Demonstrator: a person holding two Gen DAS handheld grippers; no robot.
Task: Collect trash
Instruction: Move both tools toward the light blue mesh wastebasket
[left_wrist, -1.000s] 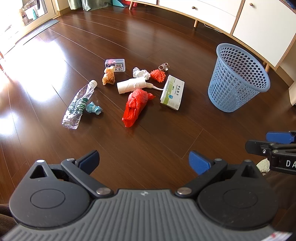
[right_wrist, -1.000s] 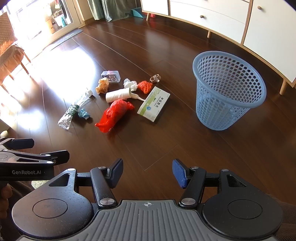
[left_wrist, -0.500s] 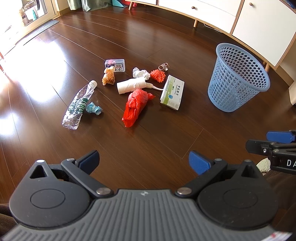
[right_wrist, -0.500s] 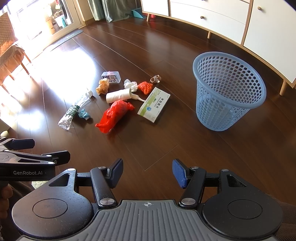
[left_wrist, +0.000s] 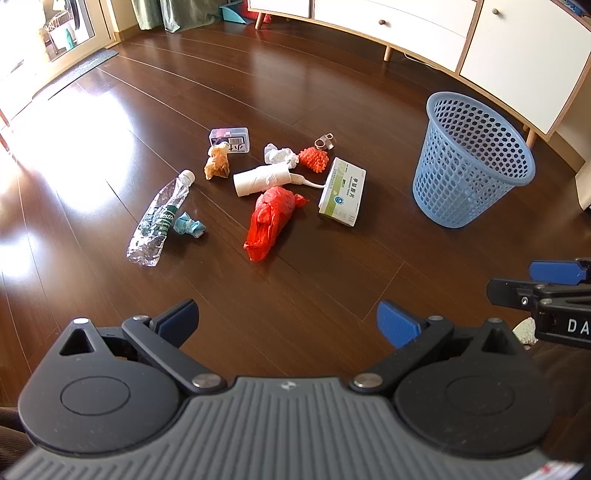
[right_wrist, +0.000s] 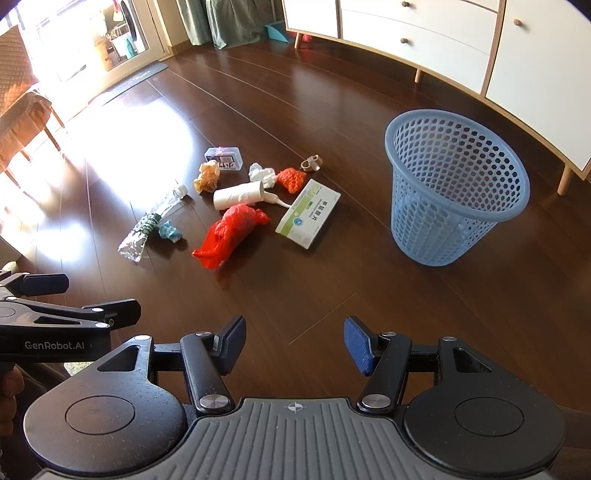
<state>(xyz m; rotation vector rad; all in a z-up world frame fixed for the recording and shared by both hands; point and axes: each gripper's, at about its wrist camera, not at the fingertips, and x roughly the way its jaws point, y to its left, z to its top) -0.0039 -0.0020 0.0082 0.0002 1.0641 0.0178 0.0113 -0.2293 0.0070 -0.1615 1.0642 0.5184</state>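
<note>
I count one blue basket, one red bag, one crushed bottle; both my left tongs and right tongs gape wide, empty.

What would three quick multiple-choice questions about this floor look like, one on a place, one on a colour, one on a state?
1. Where does the basket stand relative to the litter?
A. Right of it
B. Left of it
C. In the middle of it

2. What colour is the plastic bag?
A. Green
B. Red
C. White

3. How is the right tool now?
A. Shut on the bottle
B. Shut on nothing
C. Open and holding nothing

Answers:
1. A, it stands apart, to the right of the box.
2. B, it lies red beside the paper roll.
3. C, its blue pads are spread with only floor between; the left tool is too.
</note>
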